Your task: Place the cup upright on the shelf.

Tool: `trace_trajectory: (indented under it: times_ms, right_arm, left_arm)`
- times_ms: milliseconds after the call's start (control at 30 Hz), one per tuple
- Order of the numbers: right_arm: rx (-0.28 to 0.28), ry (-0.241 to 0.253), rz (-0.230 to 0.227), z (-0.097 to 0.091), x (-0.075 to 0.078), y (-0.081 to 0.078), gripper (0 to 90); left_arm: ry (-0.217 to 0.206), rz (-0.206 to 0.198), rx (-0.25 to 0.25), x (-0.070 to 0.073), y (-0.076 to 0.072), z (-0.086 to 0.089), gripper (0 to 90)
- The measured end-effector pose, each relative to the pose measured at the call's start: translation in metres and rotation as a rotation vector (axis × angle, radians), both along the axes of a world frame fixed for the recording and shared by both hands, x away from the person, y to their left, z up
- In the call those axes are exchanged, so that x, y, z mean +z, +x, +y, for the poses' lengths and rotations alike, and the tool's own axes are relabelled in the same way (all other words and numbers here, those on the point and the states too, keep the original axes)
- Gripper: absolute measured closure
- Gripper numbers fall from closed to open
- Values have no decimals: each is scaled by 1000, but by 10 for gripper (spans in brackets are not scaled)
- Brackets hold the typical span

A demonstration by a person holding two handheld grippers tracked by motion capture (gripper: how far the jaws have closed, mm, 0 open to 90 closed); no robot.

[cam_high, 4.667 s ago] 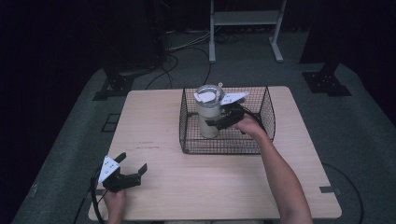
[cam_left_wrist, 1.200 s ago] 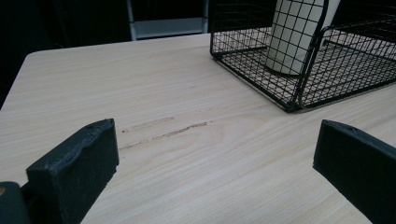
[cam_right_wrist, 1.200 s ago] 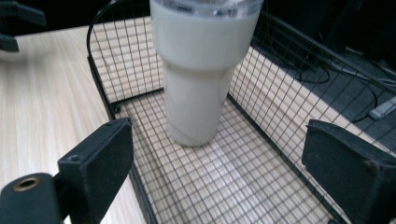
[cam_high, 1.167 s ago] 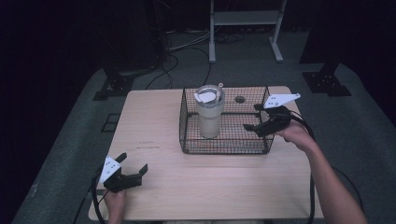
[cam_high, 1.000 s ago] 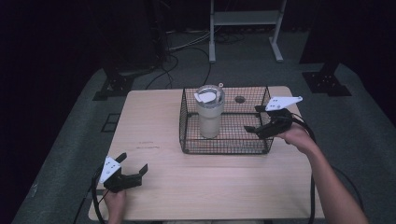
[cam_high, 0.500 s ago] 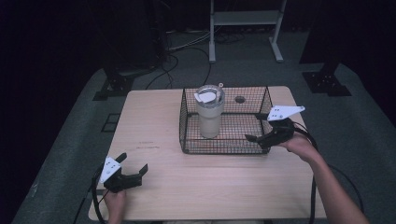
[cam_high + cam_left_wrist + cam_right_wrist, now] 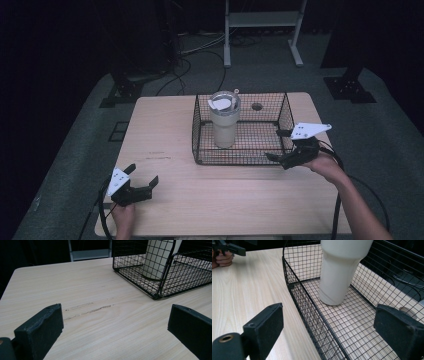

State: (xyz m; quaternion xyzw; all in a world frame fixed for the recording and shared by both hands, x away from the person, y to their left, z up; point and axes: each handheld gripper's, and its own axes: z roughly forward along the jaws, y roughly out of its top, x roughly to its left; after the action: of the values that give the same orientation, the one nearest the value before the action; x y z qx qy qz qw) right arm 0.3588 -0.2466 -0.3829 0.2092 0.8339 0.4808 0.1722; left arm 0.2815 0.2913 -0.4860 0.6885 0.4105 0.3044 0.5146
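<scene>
High view: right gripper (image 7: 280,145), jaws spread, now lower, beside the wire basket (image 7: 200,150) near-right corner on the table (image 7: 160,125); cream tumbler (image 7: 223,127) upright inside, unmoved. Left gripper (image 7: 142,176) unchanged, spread. Left gripper view: scuff marks (image 7: 87,310) on bare wood. Right gripper view: jaws straddle the basket wall; no legible writing.

Each gripper was black with blocky, matte jaws. The left gripper (image 7: 141,186) and the right gripper (image 7: 276,145) each carried a pale three-cornered plate on top, and black cables trailed from both. The person's forearms were bare, without sleeves.
</scene>
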Motion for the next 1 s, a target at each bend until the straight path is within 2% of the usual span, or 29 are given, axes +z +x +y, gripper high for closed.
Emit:
trace_trajectory:
  times_ms: [300, 500, 600, 667, 867, 1000]
  right_arm:
    - [16, 25, -5, -2, -9, -13, 85]
    - [28, 22, -16, 0, -11, -23, 85]
    - [33, 24, -15, -1, -14, -27, 85]
    - [32, 20, 2, -1, -16, -29, 85]
    - [19, 20, -2, -6, -22, -35, 85]
    - [18, 14, 11, -7, -26, -39, 86]
  left_arm:
    - [4, -2, -1, 0, 0, -1, 0]
    - [4, -2, 0, 0, 0, -1, 0]
    - [5, -2, 0, 0, 0, -1, 0]
    - [5, -3, 0, 0, 0, -1, 0]
    - [7, 1, 0, 0, 0, 0, 0]
    - [7, 1, 0, 0, 0, 0, 0]
